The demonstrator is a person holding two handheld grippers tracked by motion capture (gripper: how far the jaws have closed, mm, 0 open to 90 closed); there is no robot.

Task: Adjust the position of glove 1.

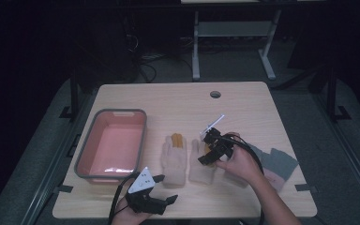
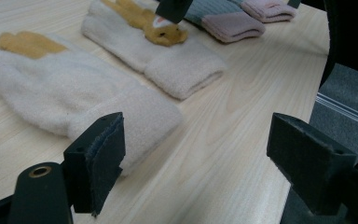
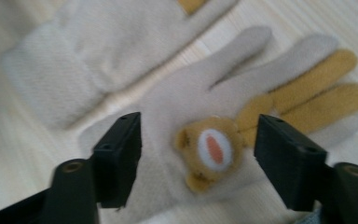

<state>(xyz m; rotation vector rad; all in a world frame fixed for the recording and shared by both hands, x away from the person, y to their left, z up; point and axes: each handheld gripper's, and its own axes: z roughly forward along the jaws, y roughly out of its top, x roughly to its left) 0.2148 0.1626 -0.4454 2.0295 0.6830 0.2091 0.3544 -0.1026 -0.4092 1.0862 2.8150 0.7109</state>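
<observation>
Your right gripper [image 3: 198, 154] hovers with jaws wide over the right cream knitted glove with mustard fingers [image 1: 201, 166], right of the pink grey-rimmed plastic bin [image 1: 111, 143]. Lower straight, straddling the small bear face [image 3: 209, 151]. Your left gripper [image 1: 161, 190], wide too, waits near the left cream glove [image 1: 174, 159].

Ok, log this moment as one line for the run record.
right tool: open, over cream glove with bear patch | left tool: open, near second cream glove | pink bin: no gloves inside
</observation>
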